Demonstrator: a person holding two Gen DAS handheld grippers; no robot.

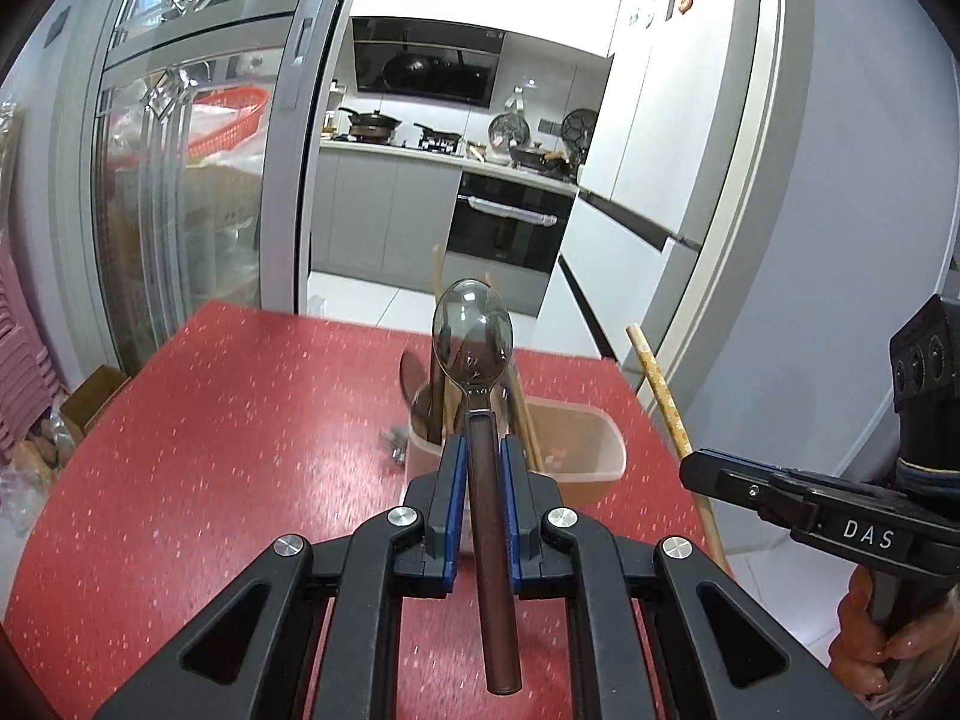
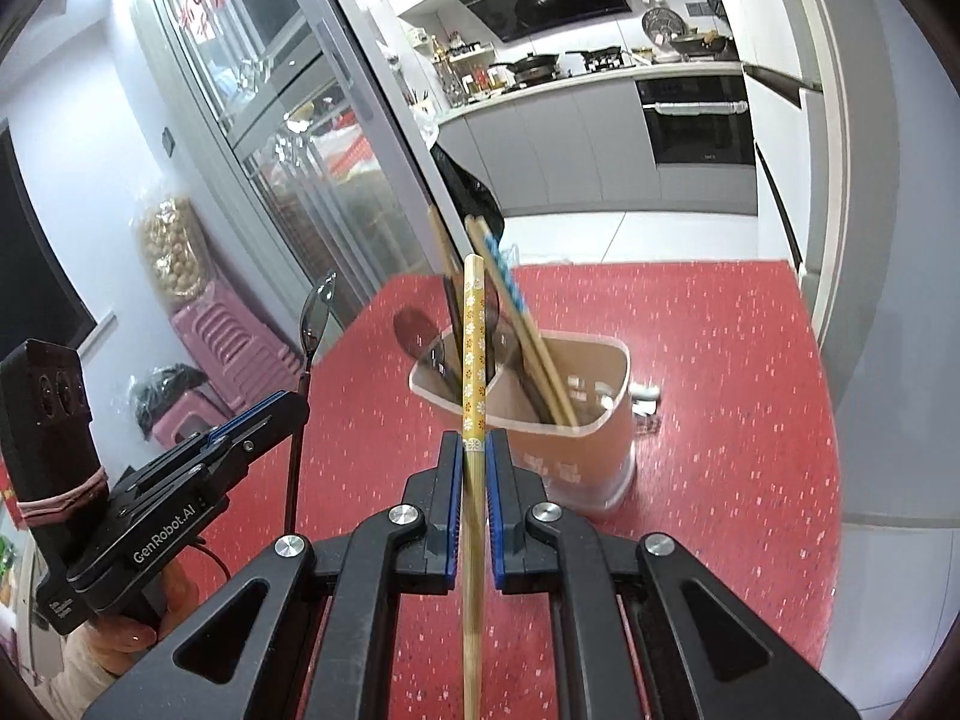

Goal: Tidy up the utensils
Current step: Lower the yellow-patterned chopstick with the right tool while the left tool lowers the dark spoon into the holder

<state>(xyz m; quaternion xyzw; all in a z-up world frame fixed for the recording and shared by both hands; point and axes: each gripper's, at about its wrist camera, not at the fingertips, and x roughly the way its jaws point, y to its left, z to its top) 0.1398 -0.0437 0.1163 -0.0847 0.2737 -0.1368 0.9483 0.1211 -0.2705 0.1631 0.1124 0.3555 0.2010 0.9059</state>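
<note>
Translucent plastic holder stood on the red speckled table, already carrying chopsticks and dark utensils in its left part; its right part looked nearly empty. Spoon, bowl up and brown handle down, was pinched between the blue pads of the left gripper, above and just short of the holder. Patterned yellow chopstick was pinched likewise by the right gripper, near the holder's front rim. Judgement: lower one item at a time, handle end first, keeping it near vertical over an open gap. Release only once the tip is inside. Risk: nudging the leaning chopsticks or tipping the light holder.
</note>
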